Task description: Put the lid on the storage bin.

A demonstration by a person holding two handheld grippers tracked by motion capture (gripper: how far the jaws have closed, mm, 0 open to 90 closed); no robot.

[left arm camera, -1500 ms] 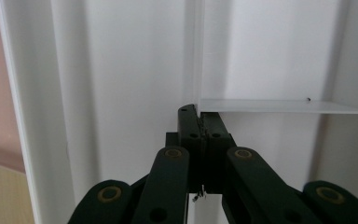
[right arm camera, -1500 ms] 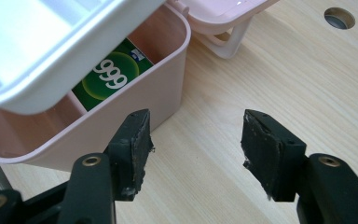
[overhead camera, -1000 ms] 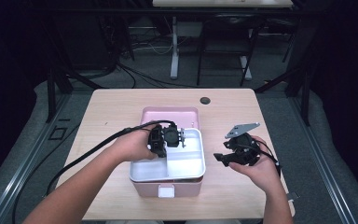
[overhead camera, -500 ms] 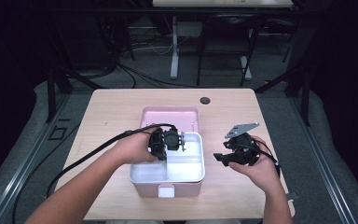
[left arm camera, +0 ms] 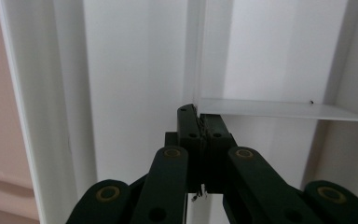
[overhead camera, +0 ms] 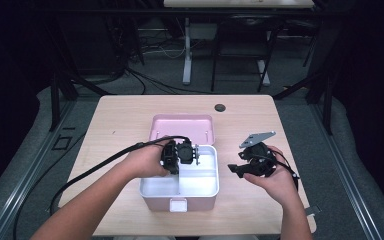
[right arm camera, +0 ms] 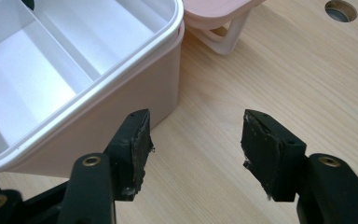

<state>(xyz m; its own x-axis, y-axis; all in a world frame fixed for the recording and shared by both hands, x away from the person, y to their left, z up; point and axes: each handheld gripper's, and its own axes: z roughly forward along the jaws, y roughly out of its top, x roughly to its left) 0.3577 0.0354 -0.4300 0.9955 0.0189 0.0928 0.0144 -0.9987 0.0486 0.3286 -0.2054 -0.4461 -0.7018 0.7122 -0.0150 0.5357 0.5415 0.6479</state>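
We are seeing our left gripper (overhead camera: 196, 154) showing as a compact black block, with a black cable trailing from it; our right gripper (overhead camera: 236, 170) is carrying a grey three-cornered plate on top. Both are wearing black link arms studded with brass-coloured rivets and small screw holes. The right fingers (right arm camera: 137, 142) are ending in thick, worn black pads with ragged edges. Our forearms are going bare, with no sleeves showing
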